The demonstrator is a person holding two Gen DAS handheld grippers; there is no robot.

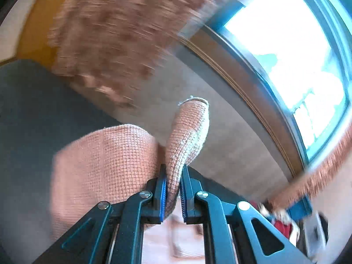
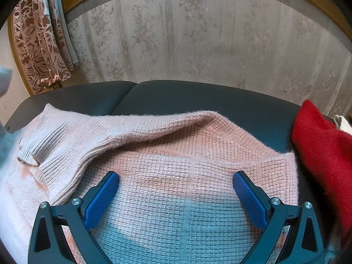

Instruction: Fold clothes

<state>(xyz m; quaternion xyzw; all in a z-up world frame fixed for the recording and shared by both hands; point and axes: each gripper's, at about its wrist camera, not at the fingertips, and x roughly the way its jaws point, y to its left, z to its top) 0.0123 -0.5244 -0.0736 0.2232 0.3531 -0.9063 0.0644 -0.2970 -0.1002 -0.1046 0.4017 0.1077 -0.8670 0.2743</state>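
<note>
The left gripper [image 1: 173, 189] is clamped on a fold of the pink knit sweater [image 2: 176, 176], which lies on the dark sofa seat [image 2: 198, 101]. The right gripper [image 2: 176, 198] hovers apart above it. The thin pinch could slip, dropping the fold.

My left gripper [image 1: 173, 189] has dark, almost black linkage arms with a teal tinge, joined by round silver screws at the pivots. Its fingers [image 1: 161, 194] are lined with bright blue ribbed pads, and triangular cut-outs lighten the outer arms. My right gripper [image 2: 176, 198] is the same build: dark angular arms with triangular windows, silver screw heads at each joint, and blue pads [image 2: 102, 200] with a fine cross-hatched texture.
</note>
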